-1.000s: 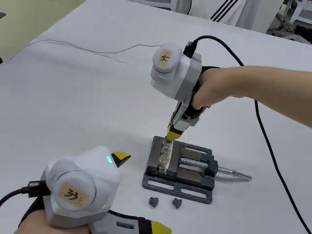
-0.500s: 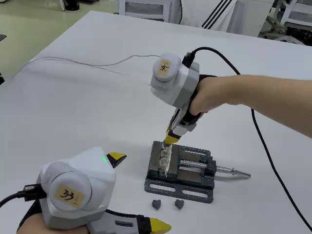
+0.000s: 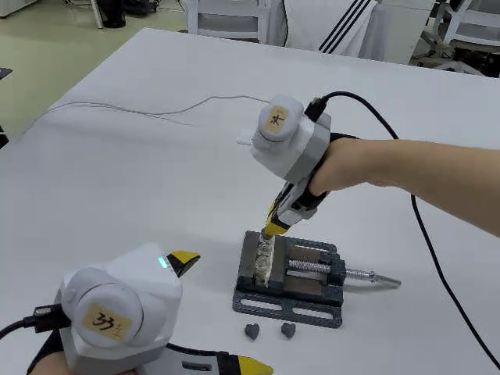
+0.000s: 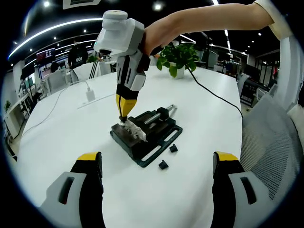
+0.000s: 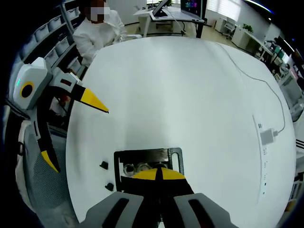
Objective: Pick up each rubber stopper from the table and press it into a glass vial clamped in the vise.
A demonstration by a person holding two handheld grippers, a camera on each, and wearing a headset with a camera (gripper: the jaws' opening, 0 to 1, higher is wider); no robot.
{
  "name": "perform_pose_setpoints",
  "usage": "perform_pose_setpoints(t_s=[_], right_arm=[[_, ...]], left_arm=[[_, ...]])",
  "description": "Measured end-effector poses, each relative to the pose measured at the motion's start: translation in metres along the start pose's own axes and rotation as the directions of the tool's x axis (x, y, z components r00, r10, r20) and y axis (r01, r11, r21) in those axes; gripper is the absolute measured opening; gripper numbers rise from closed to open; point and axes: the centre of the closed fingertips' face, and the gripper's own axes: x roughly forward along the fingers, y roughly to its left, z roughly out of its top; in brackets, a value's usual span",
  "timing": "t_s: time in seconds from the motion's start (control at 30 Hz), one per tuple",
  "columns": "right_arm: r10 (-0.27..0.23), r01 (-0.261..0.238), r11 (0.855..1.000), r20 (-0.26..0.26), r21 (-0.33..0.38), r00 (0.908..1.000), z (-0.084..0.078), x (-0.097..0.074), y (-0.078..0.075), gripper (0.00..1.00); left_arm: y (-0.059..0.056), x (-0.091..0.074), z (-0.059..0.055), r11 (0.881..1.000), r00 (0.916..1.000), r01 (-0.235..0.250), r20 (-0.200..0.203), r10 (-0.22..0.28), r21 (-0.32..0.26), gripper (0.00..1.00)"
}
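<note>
Under right hand-held gripper [image 3: 273,229], vials [image 3: 265,261] partly hidden.

The vise [image 3: 316,280] sits in all views: head view high, left gripper view farther, right gripper view close overhead.

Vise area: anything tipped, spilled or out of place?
Nothing stands out. The vise sits flat on the table, two loose stoppers lie beside its base, and the right gripper is tip-down over the vials clamped in it.
</note>
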Motion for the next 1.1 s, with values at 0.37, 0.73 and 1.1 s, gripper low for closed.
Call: perform_pose_setpoints(t_s=[0.37, 0.73, 1.1], right_arm=[[-0.003, 0.001, 1.0, 0.06, 0.026, 0.9982, 0.0, 0.0, -0.003, 0.0], [-0.03, 0.03, 1.0, 0.083, 0.002, 0.9961, -0.005, -0.003, -0.007, 0.1], [-0.024, 0.021, 0.999, 0.152, 0.025, 0.9882, -0.017, 0.0, 0.004, 0.45]], left_arm=[[-0.002, -0.001, -0.002, 1.0, 1.0, 0.002, -0.003, -0.002, 0.001, 0.96], [-0.001, -0.004, -0.003, 1.0, 1.0, 0.0, -0.007, 0.001, 0.002, 0.96], [0.002, -0.005, -0.004, 1.0, 0.9999, 0.003, -0.014, -0.003, 0.009, 0.96]])
